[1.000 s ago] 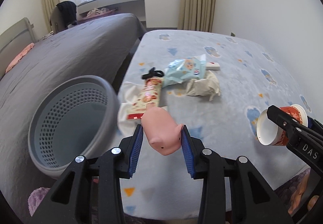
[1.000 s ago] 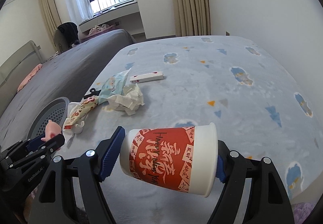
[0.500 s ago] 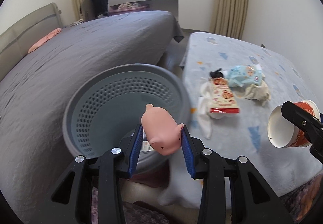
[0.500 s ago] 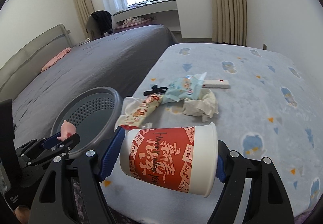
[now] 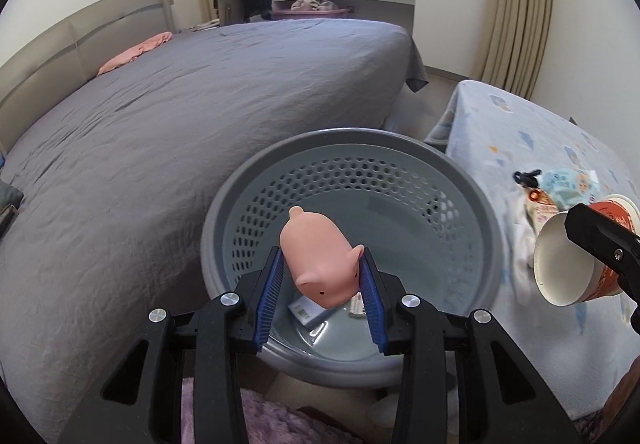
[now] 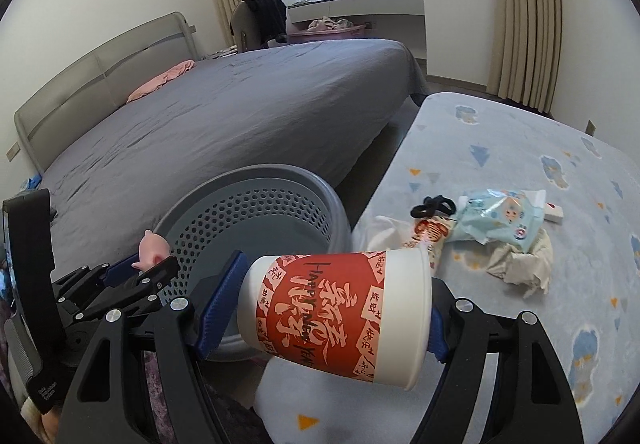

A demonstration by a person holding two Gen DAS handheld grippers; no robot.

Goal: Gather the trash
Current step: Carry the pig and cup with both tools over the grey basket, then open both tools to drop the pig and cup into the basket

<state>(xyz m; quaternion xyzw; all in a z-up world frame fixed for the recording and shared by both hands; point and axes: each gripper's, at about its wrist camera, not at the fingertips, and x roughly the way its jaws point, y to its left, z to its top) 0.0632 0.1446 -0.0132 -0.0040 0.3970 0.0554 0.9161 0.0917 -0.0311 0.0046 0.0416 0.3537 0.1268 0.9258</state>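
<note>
My left gripper (image 5: 322,284) is shut on a pink pig toy (image 5: 318,264) and holds it over the grey perforated basket (image 5: 472,204). My right gripper (image 6: 320,308) is shut on a red and white paper cup (image 6: 336,314) lying sideways, just right of the basket (image 6: 320,188); the cup also shows in the left wrist view (image 5: 568,252). Small packets (image 5: 308,310) lie on the basket floor. A blue wipes pack (image 6: 500,216), a crumpled tissue (image 6: 524,260), a snack wrapper (image 6: 428,232) and a black clip (image 6: 434,206) lie on the blue blanket.
A large bed with a grey cover (image 5: 180,116) fills the left and back. The low surface with the patterned blue blanket (image 6: 540,148) is on the right. A small white box (image 6: 554,212) lies beyond the wipes pack. A purple rug (image 5: 260,420) lies below the basket.
Both grippers have swung left, away from the blanket. The pig toy now hangs over the middle of the basket, and the cup has come up beside the basket's rim.
</note>
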